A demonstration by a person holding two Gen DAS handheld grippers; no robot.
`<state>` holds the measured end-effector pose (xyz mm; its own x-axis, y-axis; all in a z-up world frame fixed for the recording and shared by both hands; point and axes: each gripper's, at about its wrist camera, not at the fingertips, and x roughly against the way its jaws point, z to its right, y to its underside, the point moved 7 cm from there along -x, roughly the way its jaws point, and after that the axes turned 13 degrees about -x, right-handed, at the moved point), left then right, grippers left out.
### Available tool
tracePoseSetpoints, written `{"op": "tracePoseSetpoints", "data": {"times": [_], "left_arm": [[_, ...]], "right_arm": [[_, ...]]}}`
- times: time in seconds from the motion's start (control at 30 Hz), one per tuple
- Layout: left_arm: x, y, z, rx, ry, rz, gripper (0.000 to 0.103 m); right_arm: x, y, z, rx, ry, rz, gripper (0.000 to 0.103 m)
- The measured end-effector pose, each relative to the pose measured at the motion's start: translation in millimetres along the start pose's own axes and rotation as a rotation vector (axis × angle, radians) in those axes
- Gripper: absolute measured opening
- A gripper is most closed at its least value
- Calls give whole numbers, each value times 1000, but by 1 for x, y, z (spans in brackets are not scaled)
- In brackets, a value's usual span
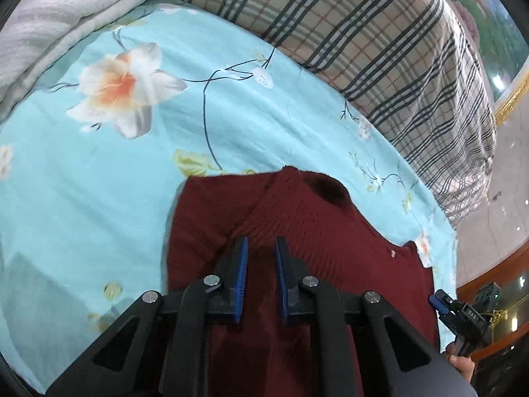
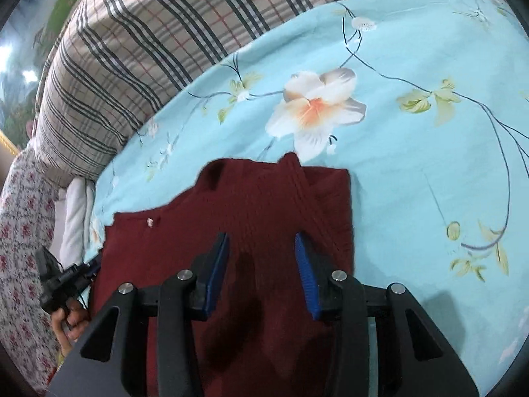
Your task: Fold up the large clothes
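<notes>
Both grippers hovered empty above a partly folded maroon sweater [image 1: 297, 231] on the bed: left gripper [image 1: 261, 244] slightly parted, right gripper [image 2: 261, 241] wider. Apparently between folds; next likely needs gripping an edge.

Both wrist cameras look forward and steeply down along their own tongs, close above the dark red sweater [image 1: 297, 231] on the bed. The left view sits nearer the sweater's left edge, the right view [image 2: 264, 205] nearer its right. They share the sweater, the floral sheet [image 1: 99, 172] and the checked quilt [image 2: 132, 33] beyond it.
</notes>
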<state>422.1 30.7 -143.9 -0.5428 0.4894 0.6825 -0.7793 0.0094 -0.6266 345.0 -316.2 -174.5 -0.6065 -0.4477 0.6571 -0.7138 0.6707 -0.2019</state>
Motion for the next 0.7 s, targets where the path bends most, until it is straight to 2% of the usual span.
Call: {"op": "tracePoseSetpoints", "data": {"times": [0.07, 0.2, 0.37, 0.43, 0.57, 0.63, 0.7], "left_arm": [[11, 9, 5, -18, -3, 2, 18], [46, 39, 24, -7, 60, 19, 26], [92, 88, 49, -14, 116, 18, 43], [102, 111, 54, 1, 129, -1, 51], [105, 145, 52, 37, 136, -37, 71], [94, 162, 51, 93, 150, -74, 74], [86, 167, 51, 116, 156, -79, 74]], "right_arm": [[13, 10, -12, 10, -37, 8, 43], [40, 39, -36, 36, -98, 16, 43], [58, 80, -51, 43, -147, -2, 43], [61, 97, -52, 48, -153, -15, 37], [61, 121, -52, 50, -154, -44, 29], [59, 129, -53, 52, -153, -58, 24], [56, 136, -55, 53, -155, -72, 24]]}}
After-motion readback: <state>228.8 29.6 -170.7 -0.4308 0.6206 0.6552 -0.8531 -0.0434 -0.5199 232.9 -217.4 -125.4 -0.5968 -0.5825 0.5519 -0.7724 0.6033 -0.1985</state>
